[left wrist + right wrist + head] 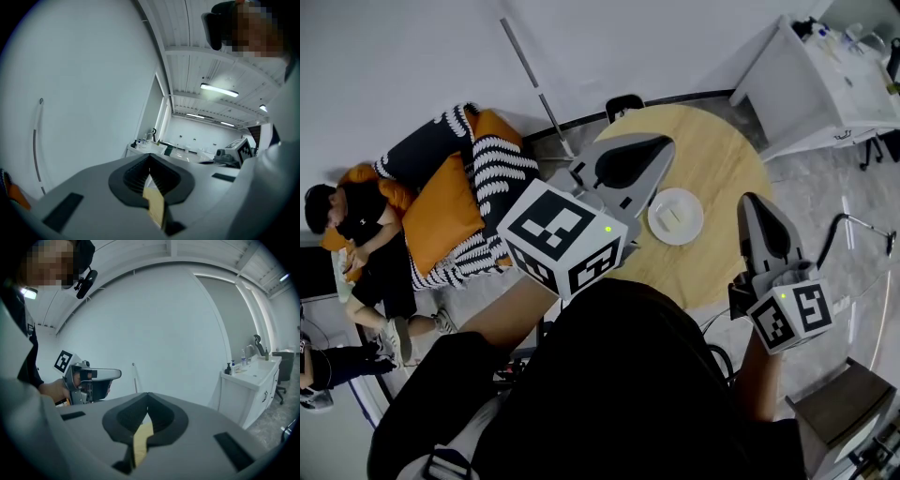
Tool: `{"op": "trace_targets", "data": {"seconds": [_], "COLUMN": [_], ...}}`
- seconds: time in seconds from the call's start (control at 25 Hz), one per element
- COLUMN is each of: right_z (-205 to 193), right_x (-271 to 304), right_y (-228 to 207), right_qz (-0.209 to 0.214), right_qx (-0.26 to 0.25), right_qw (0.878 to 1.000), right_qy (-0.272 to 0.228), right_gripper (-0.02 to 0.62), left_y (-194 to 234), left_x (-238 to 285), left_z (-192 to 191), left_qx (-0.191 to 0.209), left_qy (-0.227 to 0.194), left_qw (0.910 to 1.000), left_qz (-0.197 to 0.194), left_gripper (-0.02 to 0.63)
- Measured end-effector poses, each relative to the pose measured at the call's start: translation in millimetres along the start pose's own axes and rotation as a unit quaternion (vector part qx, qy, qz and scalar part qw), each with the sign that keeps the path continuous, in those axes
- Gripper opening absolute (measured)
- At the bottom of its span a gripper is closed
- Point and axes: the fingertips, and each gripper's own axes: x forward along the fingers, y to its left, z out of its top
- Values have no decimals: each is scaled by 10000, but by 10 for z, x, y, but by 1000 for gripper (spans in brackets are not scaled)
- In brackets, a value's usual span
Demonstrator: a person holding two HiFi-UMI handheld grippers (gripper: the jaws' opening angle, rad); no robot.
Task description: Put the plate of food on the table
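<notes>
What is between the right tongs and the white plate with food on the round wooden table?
Nothing: in the head view, only bare wood of the round wooden table shows between the right tongs and the white plate of food.

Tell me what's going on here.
A person holds a gripper in each hand over a round wooden table. The white plate with its food sits on the table. The left gripper and right gripper are both shut, empty and clear of the plate.
</notes>
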Motion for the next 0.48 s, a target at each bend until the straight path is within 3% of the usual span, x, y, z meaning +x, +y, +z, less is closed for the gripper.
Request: {"op": "trace_targets", "data": {"seconds": [0.48], "right_z": [26], "right_x": [20], "right_y": [50], "right_qz": [63], "right_qx": [-7], "right_qw": [10000], "right_qy": [-3], "right_gripper": [8], "left_y": [-9], "left_x": [-15], "left_z": [23], "left_qx": [10], "left_qy": [1], "left_qw": [10000], "left_qz": [-25], "left_gripper": [6]}}
